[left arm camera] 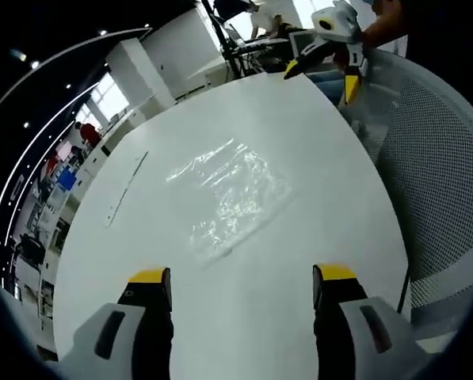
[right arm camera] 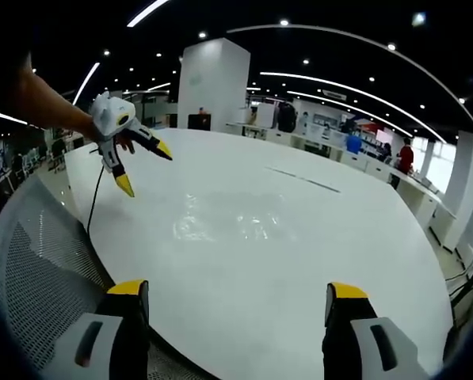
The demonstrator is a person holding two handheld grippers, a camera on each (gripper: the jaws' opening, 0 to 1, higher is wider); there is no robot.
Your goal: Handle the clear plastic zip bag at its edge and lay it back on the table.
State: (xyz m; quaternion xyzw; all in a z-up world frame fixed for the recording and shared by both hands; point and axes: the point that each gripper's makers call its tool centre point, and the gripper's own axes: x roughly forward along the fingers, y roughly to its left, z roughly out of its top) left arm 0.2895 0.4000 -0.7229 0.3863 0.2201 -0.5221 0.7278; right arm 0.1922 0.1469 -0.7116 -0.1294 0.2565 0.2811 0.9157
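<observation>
Both the left claw [left arm camera: 242, 286] and right claw [right arm camera: 240, 301] gape wide, empty, above the flat zip bag [left arm camera: 230, 196].

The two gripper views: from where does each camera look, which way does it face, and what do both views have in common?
Left gripper view: rides on the left gripper, looking along its open jaws across the white table at the clear zip bag; the right gripper shows at the far edge, held by a hand.
Right gripper view: rides on the right gripper, open jaws rising from the bottom, facing the table from the opposite side; the left gripper and a person's arm show on the left.
Shared: the table, the flat bag, the mesh chair.
</observation>
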